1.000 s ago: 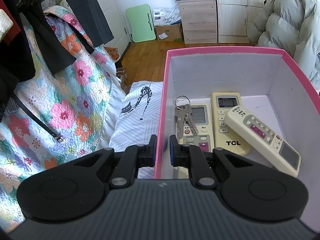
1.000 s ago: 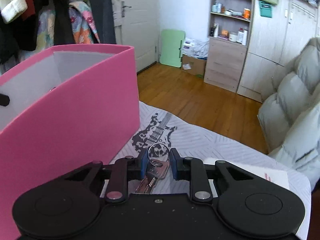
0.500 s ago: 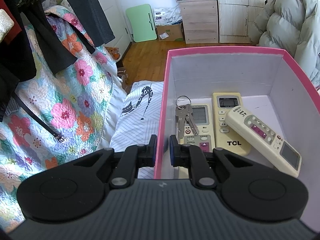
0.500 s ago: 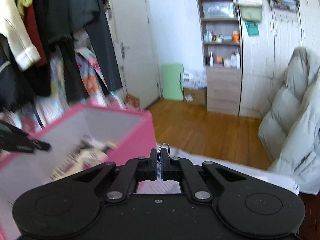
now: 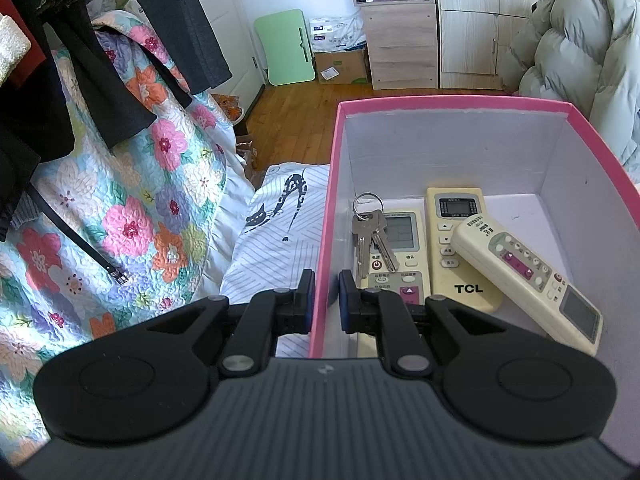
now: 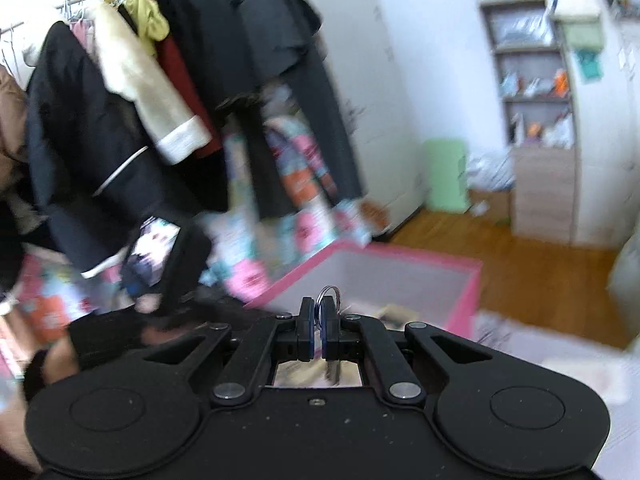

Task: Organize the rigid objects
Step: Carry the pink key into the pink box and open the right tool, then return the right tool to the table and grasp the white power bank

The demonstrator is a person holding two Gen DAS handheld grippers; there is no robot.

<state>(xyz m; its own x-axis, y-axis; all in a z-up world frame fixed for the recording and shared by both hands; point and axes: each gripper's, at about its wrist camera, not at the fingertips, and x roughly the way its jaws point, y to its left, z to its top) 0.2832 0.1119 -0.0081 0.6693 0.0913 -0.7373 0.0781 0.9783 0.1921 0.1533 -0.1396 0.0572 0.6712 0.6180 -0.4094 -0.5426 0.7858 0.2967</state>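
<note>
A pink box (image 5: 452, 104) with a white inside stands on the bed. In it lie three cream remotes, one marked TCL (image 5: 460, 248), and a bunch of keys (image 5: 370, 236) on a ring. My left gripper (image 5: 324, 300) is shut on the box's left wall (image 5: 320, 264), one finger on each side. My right gripper (image 6: 318, 328) is shut on a second bunch of keys (image 6: 328, 300), its ring sticking up between the fingertips, held above the box's (image 6: 400, 256) near side. The right wrist view is blurred.
A floral quilt (image 5: 120, 208) and hanging dark clothes (image 5: 100, 60) are left of the box. A puffy grey coat (image 5: 580, 52) lies at the right. A wooden floor (image 5: 296, 120), green folding board (image 5: 286, 46) and cabinets (image 5: 400, 24) are beyond. The left gripper's body (image 6: 172, 264) shows in the right wrist view.
My right gripper has closed on the keys, lifted them off the bed and swung left and up over the box. My left gripper and the box have stayed still.
</note>
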